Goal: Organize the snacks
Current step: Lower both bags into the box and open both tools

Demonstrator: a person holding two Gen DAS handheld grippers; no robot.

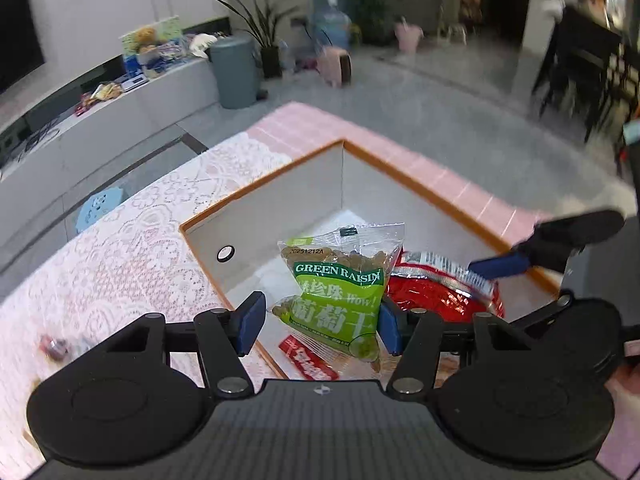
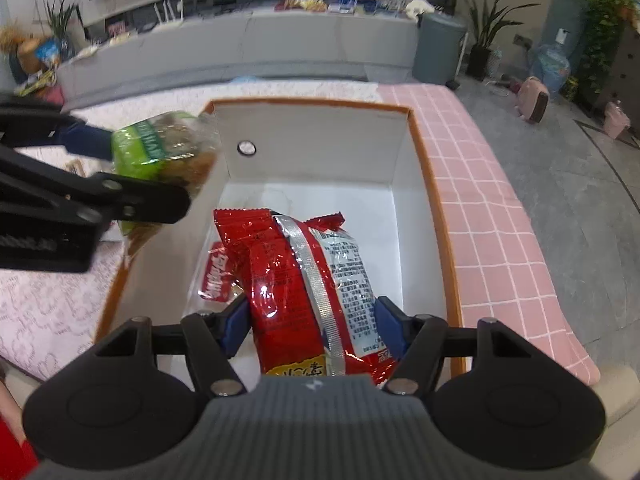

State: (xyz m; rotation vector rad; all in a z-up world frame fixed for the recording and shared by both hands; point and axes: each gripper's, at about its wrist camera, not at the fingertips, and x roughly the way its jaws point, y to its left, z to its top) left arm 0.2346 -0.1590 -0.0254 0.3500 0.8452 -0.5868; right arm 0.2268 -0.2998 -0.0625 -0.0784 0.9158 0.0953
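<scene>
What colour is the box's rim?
Orange rim around the white box, clearest in the right wrist view.

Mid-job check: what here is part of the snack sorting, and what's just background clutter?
In play: green raisin bag in left gripper; red snack bag in right gripper; orange-rimmed box; small red packet.
Background: grey bin, potted plant, water jug.

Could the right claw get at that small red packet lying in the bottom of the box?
Probably not right now. The right claw already grips the big red bag, which hangs over the small red packet in the box.
</scene>
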